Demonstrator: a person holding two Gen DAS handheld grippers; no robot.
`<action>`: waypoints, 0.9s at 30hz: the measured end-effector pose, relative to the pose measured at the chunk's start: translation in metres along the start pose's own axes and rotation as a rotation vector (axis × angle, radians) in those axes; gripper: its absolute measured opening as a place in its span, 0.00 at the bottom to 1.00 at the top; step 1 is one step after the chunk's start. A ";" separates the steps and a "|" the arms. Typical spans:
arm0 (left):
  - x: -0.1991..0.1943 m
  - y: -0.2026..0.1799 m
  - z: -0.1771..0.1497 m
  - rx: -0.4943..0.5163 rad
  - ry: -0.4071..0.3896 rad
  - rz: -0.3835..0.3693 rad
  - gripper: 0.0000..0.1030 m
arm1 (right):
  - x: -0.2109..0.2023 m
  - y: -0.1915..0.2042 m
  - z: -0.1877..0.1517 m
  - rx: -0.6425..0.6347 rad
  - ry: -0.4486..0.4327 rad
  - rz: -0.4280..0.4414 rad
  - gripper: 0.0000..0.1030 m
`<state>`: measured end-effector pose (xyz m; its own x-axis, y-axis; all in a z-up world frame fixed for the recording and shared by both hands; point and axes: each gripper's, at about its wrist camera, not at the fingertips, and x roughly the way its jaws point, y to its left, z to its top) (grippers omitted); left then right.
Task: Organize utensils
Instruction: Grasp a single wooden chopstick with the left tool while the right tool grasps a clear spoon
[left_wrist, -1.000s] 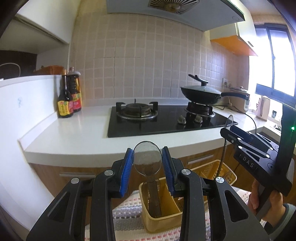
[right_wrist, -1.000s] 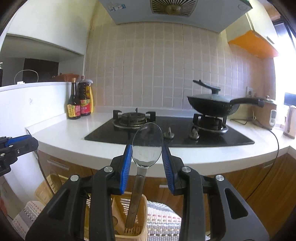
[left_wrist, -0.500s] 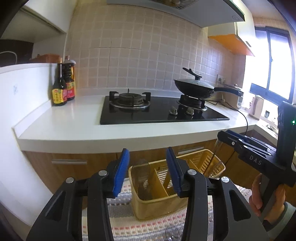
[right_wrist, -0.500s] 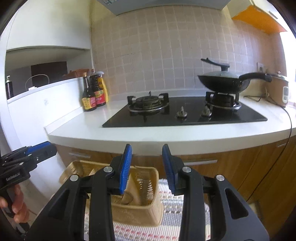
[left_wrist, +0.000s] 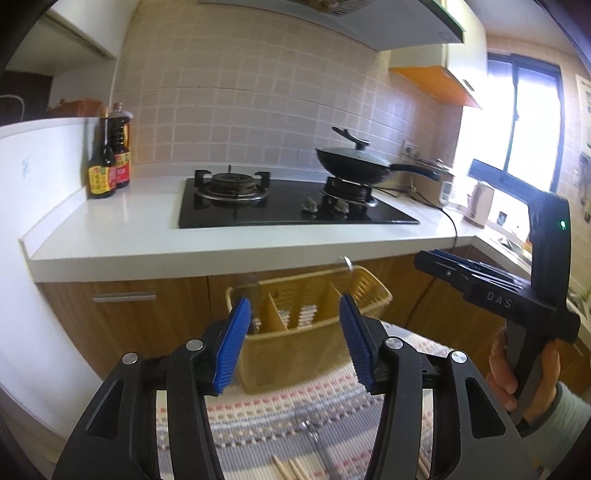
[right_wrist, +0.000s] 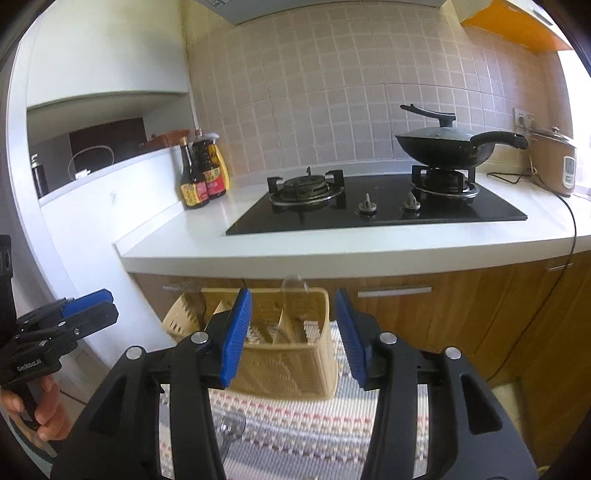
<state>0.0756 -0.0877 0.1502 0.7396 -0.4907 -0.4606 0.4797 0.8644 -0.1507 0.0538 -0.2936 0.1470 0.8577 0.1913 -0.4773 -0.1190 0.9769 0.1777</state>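
Observation:
A tan divided utensil basket (left_wrist: 314, 332) stands on a striped mat (left_wrist: 280, 413); it also shows in the right wrist view (right_wrist: 291, 358). Two spoons stand in it, one at its left end (left_wrist: 248, 286) and one at its right end (left_wrist: 347, 263), the latter seen in the right wrist view (right_wrist: 291, 286). My left gripper (left_wrist: 293, 343) is open and empty in front of the basket. My right gripper (right_wrist: 293, 338) is open and empty, also in front of it. A loose spoon (left_wrist: 314, 439) and chopsticks (left_wrist: 291, 469) lie on the mat.
A white counter (left_wrist: 122, 229) carries a black gas hob (left_wrist: 288, 206), a lidded wok (left_wrist: 351, 162), sauce bottles (left_wrist: 109, 162) and a rice cooker (right_wrist: 554, 162). Wooden cabinets (right_wrist: 461, 306) stand behind the basket. Another spoon bowl (right_wrist: 231, 428) lies on the mat.
Both grippers held spoons upright over the basket, then opened and let them go into it. Both have since pulled back and lowered, jaws wider.

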 end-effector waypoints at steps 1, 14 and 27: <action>-0.002 -0.003 -0.002 0.006 0.003 0.001 0.49 | -0.003 0.002 -0.002 -0.006 0.011 -0.004 0.42; -0.007 -0.006 -0.055 -0.041 0.232 0.009 0.50 | -0.011 0.029 -0.067 -0.153 0.385 -0.068 0.42; 0.047 0.014 -0.140 -0.125 0.597 0.018 0.39 | 0.018 0.003 -0.116 -0.005 0.696 -0.025 0.40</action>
<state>0.0507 -0.0827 0.0038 0.3377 -0.3609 -0.8693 0.3833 0.8963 -0.2232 0.0114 -0.2760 0.0393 0.3406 0.1835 -0.9221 -0.1073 0.9819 0.1558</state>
